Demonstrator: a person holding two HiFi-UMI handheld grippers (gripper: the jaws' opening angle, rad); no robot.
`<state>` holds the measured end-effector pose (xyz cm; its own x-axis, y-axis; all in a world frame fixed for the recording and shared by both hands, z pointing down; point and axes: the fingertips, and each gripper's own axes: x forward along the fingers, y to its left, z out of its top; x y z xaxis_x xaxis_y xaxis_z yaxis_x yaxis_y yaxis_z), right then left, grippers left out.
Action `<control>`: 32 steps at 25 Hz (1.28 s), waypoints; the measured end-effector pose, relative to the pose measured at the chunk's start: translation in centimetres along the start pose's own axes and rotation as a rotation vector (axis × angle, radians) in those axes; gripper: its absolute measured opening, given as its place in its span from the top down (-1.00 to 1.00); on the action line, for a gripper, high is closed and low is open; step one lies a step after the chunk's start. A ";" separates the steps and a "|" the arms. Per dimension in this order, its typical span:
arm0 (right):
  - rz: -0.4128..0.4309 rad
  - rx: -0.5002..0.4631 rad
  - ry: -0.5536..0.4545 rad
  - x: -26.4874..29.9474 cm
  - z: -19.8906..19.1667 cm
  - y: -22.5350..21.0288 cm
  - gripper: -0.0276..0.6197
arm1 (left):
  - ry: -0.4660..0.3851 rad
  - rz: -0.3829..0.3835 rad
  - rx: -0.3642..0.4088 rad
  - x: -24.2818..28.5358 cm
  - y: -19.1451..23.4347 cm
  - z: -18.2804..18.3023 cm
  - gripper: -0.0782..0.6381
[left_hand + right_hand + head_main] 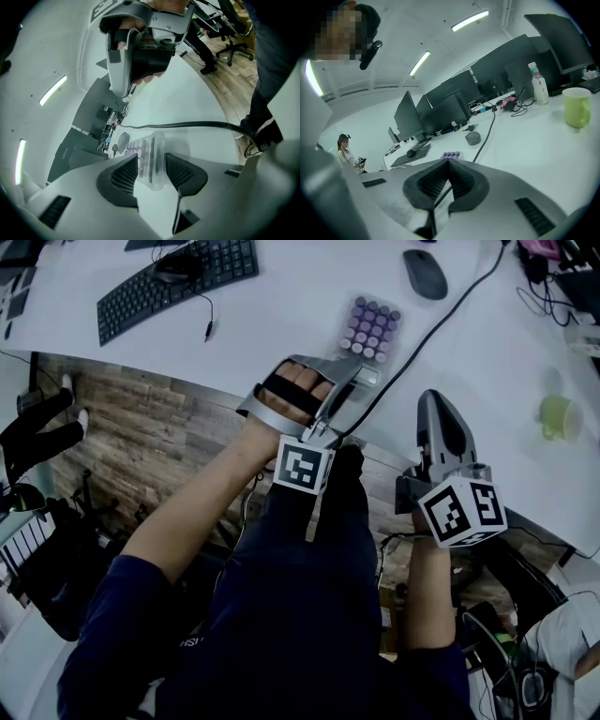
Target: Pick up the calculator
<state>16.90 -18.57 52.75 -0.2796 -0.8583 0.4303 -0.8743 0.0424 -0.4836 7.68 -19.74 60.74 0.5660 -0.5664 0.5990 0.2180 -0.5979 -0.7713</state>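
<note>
Head view gives me the white desk (281, 324) across the far half of the scene, and the work is at its near edge. My left gripper (361, 381) reaches over that edge from the near side. The calculator (371, 329) lies just in from it, to the right of the keyboard (178, 282).

In the left gripper view the calculator's near end (152, 161) sits between the ribbed pads (126, 176). They look to be bearing on its two long sides, so I read that claw as grasping the calculator, which is not yet lifted. My right gripper (439, 409) hangs at the desk edge further right, clenched on nothing.

The hold covers only the near end, and the clear casing looks slick. I would firm the squeeze first, then raise it straight up and keep it level so the far end cannot droop or twist out. The black cable (441, 320) runs just beside the calculator on its right, so I would lift clear of it rather than drag sideways.
</note>
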 end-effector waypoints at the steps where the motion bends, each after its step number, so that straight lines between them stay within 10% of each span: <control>1: 0.000 0.000 0.001 0.0 0.0 0.0 0.91 | 0.001 -0.003 0.003 0.0 -0.1 0.0 0.23; 32: -0.006 -0.014 -0.009 0.0 0.6 0.0 0.91 | -0.002 -0.027 0.005 -0.4 -0.2 0.2 0.51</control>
<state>17.15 -18.89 52.36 -0.2709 -0.8630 0.4264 -0.8813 0.0441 -0.4705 7.60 -19.28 60.61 0.5614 -0.5487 0.6194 0.2375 -0.6102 -0.7558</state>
